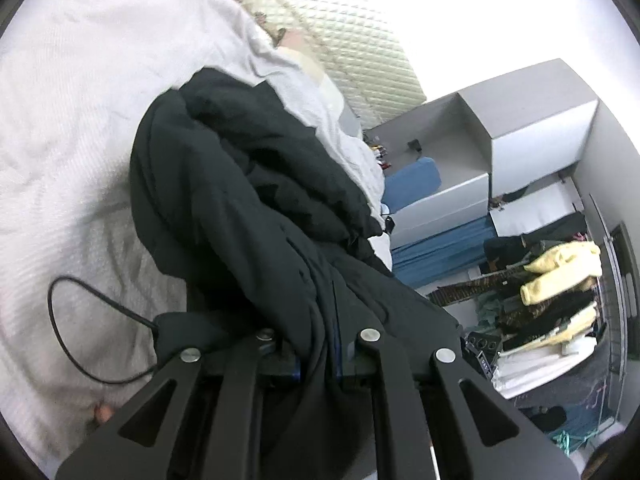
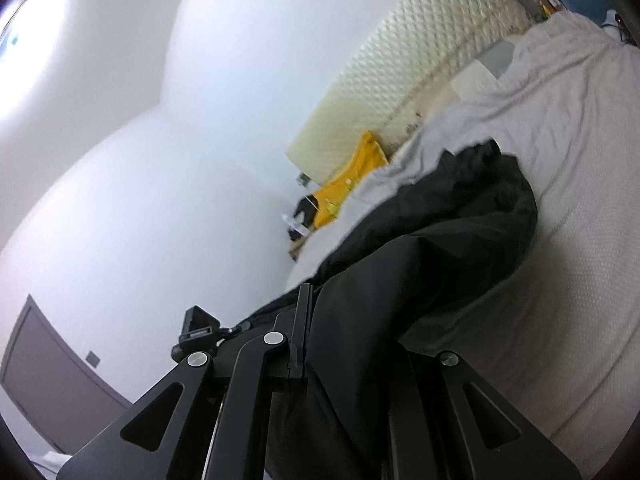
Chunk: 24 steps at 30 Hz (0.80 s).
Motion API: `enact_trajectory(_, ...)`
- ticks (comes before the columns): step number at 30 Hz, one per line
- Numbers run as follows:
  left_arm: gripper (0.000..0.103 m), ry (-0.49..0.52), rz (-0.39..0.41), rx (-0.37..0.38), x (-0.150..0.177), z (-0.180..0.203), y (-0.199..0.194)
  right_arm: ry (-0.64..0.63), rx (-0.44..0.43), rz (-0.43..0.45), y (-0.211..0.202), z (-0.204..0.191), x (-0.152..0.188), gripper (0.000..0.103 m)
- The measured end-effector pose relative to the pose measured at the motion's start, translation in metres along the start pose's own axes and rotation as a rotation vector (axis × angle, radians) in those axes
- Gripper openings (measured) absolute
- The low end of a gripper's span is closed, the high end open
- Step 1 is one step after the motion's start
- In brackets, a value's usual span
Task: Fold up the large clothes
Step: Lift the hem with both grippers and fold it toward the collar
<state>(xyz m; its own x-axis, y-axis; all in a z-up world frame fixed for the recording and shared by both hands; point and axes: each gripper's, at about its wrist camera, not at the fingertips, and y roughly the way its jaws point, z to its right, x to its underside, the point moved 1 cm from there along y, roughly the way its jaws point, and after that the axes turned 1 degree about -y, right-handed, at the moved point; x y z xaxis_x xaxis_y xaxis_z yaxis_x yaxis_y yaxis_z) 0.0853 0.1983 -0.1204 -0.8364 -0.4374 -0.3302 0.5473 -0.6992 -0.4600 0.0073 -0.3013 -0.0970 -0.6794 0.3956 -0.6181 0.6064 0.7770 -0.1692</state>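
A large black garment [image 1: 248, 184] lies bunched on a bed with a white cover [image 1: 72, 120]. My left gripper [image 1: 318, 344] is shut on one end of the garment, with black cloth pinched between its jaws and draped over them. In the right wrist view the same black garment [image 2: 452, 236] runs from the bed down into my right gripper [image 2: 340, 344], which is shut on the cloth. The cloth hides the right finger of that gripper. Both views are tilted.
A yellow garment [image 2: 344, 188] lies at the head of the bed [image 2: 580, 200] by a quilted cream headboard [image 2: 404, 64]. A black cable [image 1: 76, 320] loops on the cover. Grey shelves [image 1: 500, 140] and a rack of hanging clothes [image 1: 552, 292] stand beside the bed.
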Motion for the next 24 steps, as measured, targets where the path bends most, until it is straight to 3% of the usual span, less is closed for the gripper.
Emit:
enact_trajectory(9, 0.010, 0.072, -0.002, 0.004, 0.041, 0.035, -0.048, -0.018, -0.058, 0.068, -0.066, -0.045, 0.032, 0.008)
enact_trajectory(15, 0.010, 0.062, 0.000, 0.005, 0.064, 0.035, -0.058, 0.005, -0.029, 0.074, -0.094, -0.055, 0.059, 0.008)
enact_trajectory(19, 0.010, 0.080, 0.012, -0.016, 0.058, 0.036, -0.052, 0.014, -0.009, 0.069, -0.092, -0.050, 0.052, 0.008)
enact_trajectory(24, 0.011, 0.082, 0.016, -0.048, 0.031, 0.035, -0.043, 0.060, -0.004, 0.088, -0.073, -0.036, 0.020, 0.009)
